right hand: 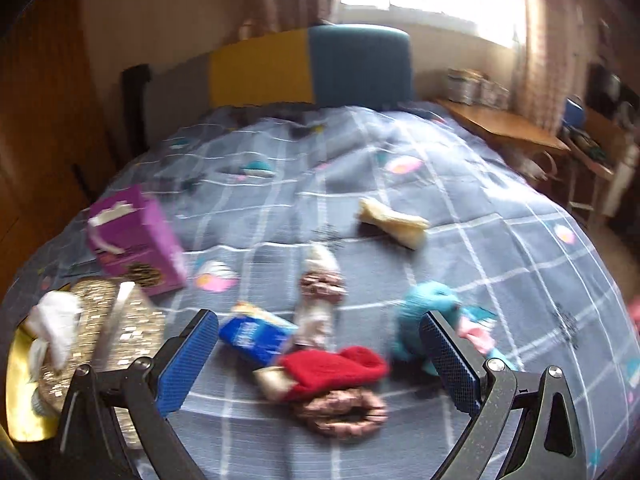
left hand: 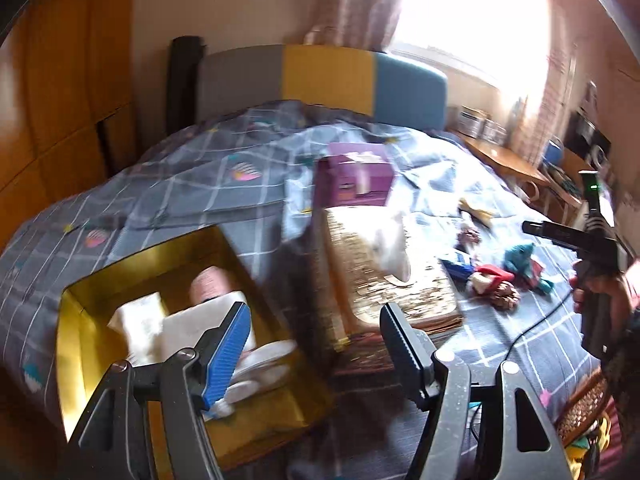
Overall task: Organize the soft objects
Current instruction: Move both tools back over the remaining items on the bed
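Observation:
In the left wrist view my left gripper (left hand: 316, 344) stands open and empty above the bed, between a gold box (left hand: 72, 344) and a sequinned box (left hand: 384, 280). White soft pieces (left hand: 140, 324) and a pink one (left hand: 208, 280) lie in the gold box. In the right wrist view my right gripper (right hand: 320, 356) is open over a cluster on the quilt: a red knitted piece (right hand: 332, 368), a brown scrunchie (right hand: 344, 408), a blue tissue packet (right hand: 256, 336) and a teal plush (right hand: 428, 312). None is gripped.
A purple box (right hand: 136, 240) stands behind the sequinned box (right hand: 108, 320), which has a white cloth (right hand: 56, 320) on it. A cream soft item (right hand: 392, 220) lies farther up the quilt (right hand: 360, 152). A wooden desk (right hand: 508, 128) flanks the bed's right. A black cable (left hand: 532, 324) crosses the quilt.

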Tool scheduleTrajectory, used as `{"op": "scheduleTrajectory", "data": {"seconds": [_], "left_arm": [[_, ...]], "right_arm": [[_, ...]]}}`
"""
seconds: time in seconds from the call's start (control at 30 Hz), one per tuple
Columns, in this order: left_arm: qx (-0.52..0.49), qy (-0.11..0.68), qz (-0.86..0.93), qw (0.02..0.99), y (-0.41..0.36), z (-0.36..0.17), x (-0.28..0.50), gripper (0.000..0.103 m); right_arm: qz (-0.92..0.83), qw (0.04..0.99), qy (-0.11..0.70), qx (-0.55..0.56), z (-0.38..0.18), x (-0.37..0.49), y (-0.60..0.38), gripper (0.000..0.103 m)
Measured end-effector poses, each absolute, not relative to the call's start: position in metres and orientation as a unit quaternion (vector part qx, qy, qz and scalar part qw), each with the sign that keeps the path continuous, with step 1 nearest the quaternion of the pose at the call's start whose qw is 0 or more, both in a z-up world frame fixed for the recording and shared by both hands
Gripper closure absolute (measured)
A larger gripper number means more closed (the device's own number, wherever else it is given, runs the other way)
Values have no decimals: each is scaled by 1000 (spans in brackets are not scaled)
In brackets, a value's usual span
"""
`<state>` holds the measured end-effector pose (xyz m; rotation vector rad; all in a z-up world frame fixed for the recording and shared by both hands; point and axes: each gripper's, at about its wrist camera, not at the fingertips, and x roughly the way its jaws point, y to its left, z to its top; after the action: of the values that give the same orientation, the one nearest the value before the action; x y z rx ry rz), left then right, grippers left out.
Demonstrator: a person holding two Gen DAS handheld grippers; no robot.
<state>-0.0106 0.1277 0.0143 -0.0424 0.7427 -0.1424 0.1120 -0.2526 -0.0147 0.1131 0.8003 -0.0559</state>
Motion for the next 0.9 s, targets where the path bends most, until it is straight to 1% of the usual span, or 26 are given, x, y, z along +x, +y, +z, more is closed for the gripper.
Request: {"op": "scheduleTrajectory", "data": {"seconds": [0.13,0.2,0.27,0.47,0.6,0.7,0.9], "left_arm": [[3,355,-119,927,91,28,-2,35],[16,350,-148,925,70,34,4,35],[26,352,-162,922,51,38,11,35],[39,383,-197,902,3,31,34,35],[44,400,-220,888,-29,27,45,35],[26,426,-242,872,-52,23,63,35],[-10,493,-238,837,-94,-3,113,36]], "right_arm": [[-79,904,408,105,-39,113,-299,2],[-95,887,424,158,-49,113,-319,3],[-93,884,417,192,-50,112,-327,4],[-87,876,430,201,-55,112,-325,6],[-82,872,435,210,-57,113,-326,11],[-80,870,433,220,-56,113,-330,16],[-77,873,417,242,-51,109,-336,16]]}}
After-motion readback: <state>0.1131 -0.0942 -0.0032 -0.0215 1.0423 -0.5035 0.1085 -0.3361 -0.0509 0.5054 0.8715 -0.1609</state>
